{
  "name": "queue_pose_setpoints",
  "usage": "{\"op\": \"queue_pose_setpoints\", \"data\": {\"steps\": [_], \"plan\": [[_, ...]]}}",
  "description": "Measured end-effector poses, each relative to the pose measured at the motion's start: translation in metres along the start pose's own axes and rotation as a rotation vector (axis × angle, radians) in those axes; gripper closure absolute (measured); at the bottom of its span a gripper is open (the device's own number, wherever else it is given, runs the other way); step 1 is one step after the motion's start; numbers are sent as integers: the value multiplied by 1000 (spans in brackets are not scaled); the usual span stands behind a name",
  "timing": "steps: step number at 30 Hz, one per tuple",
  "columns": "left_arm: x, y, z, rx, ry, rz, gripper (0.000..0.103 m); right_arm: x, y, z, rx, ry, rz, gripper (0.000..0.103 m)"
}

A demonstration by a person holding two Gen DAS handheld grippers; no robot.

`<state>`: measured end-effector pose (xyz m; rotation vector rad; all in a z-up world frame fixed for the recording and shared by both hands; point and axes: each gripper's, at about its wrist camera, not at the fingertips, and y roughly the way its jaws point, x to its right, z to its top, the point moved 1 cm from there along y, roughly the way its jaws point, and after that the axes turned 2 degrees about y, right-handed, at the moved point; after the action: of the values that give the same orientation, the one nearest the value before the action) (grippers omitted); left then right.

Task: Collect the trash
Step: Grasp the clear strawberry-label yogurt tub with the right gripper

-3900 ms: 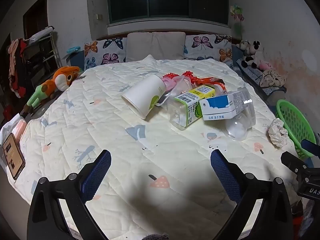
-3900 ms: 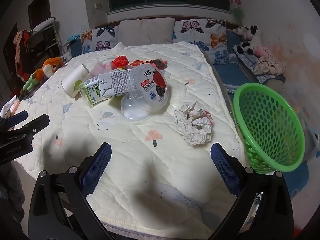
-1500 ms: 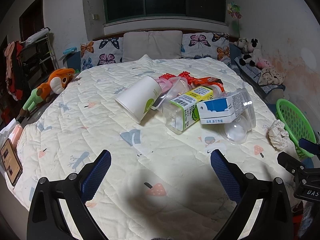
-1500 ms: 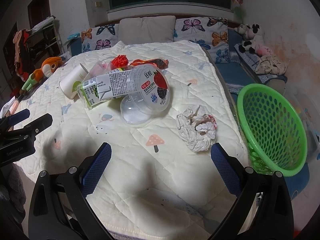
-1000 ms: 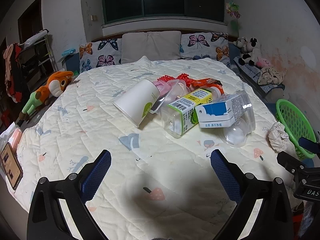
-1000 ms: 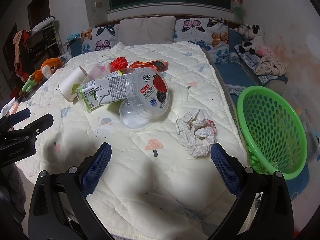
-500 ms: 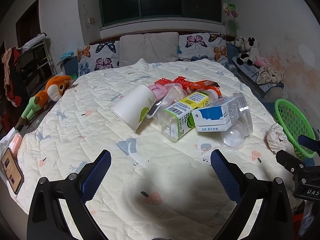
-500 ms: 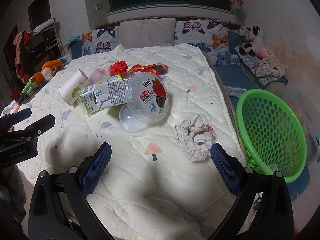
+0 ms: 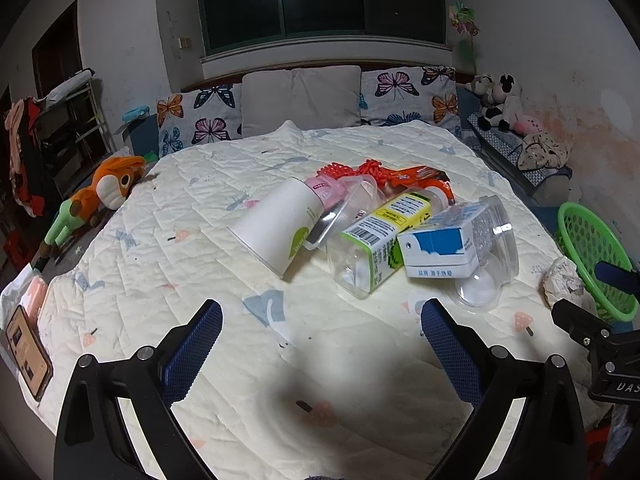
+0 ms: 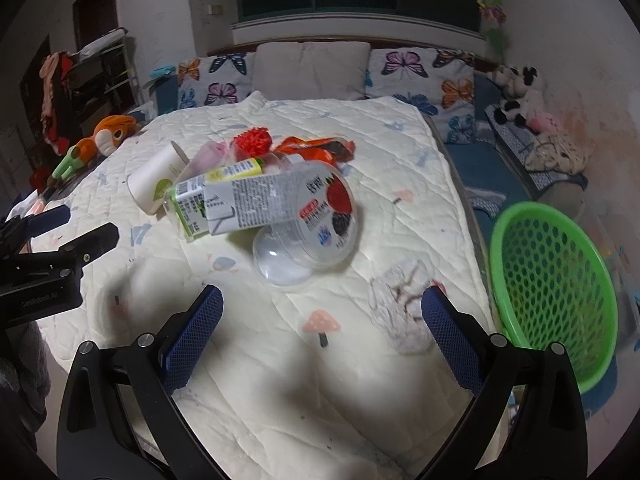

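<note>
Right gripper [image 10: 322, 320] (spread, empty) should straddle crumpled tissue [image 10: 400, 304] squarely before pinching; left gripper [image 9: 322, 332] likewise spread.

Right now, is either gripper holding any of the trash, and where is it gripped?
Nothing is held. The left gripper and right gripper are both open above the quilt.
</note>
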<state>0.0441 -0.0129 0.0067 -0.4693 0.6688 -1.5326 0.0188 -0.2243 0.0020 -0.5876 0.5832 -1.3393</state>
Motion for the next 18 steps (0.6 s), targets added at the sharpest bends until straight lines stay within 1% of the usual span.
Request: {"op": "queue_pose_setpoints", "data": {"steps": [3, 9, 13, 18], "plan": [[-2, 3, 2, -3, 1, 2, 6, 1, 6, 6, 6, -7, 13, 5], [-7, 14, 4, -20, -10, -6, 6, 12, 25, 15, -20, 17, 82, 5], [-6, 20, 5, -31, -8, -20, 6, 22, 39, 22, -41, 23, 171, 5], [-4, 24, 8, -27, -2, -46, 6, 33, 58, 32, -81, 38, 272, 5]]}}
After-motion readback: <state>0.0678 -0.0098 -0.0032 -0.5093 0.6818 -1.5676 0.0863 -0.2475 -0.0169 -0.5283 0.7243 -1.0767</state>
